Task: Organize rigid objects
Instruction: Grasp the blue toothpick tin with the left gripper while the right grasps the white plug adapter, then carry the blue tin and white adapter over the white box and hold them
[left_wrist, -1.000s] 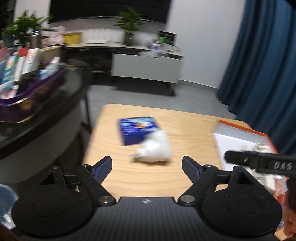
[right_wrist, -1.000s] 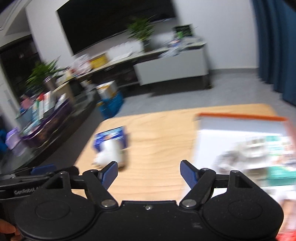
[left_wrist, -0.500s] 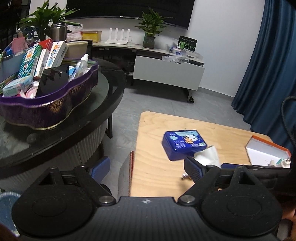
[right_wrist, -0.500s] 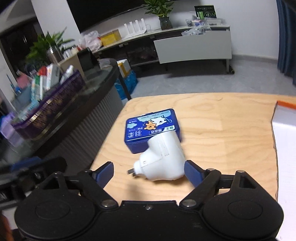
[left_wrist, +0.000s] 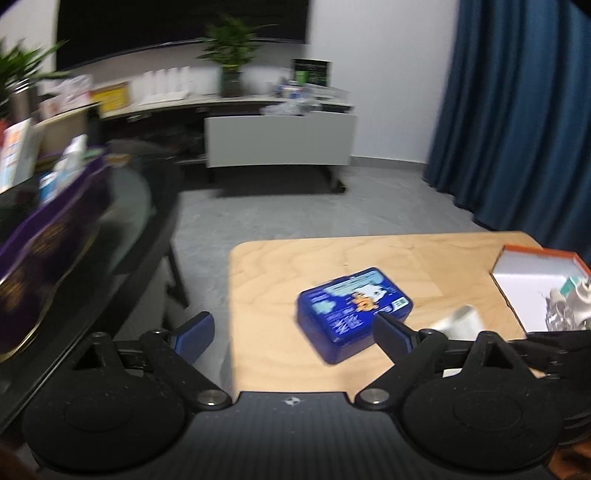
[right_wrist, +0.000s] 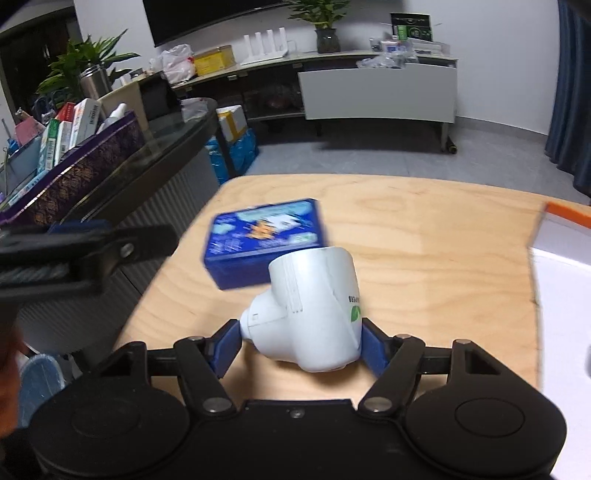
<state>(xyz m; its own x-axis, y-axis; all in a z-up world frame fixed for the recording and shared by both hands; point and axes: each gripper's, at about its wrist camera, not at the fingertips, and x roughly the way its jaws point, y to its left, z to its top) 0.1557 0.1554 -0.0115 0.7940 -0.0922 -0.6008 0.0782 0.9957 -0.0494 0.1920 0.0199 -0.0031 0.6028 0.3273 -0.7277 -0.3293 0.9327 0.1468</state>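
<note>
The right gripper has its blue pads against both flanks of a white plug adapter; its jaws have just been closing, and they now pinch the adapter, which lies on its side on the wooden bench with its narrow end turned left. Just beyond the adapter, touching or nearly so, sits a blue tin with a cartoon lid. At the far right edge of this view an orange-rimmed white box only just shows.

The left gripper is spread wide with nothing between the pads; its jaws have just been opening. Its left finger hangs past the bench's left edge over the grey floor, and its right finger overlaps the near corner of the blue tin in this view.

The left camera shows the inside of the white box, where a few small items lie blurred at the right edge, and it catches the adapter only as a pale smear behind its right finger. The right camera shows the adapter sharply, plus the left gripper's black body coming in from the left. A purple tray of cartons stands on the dark glass table to the left.
</note>
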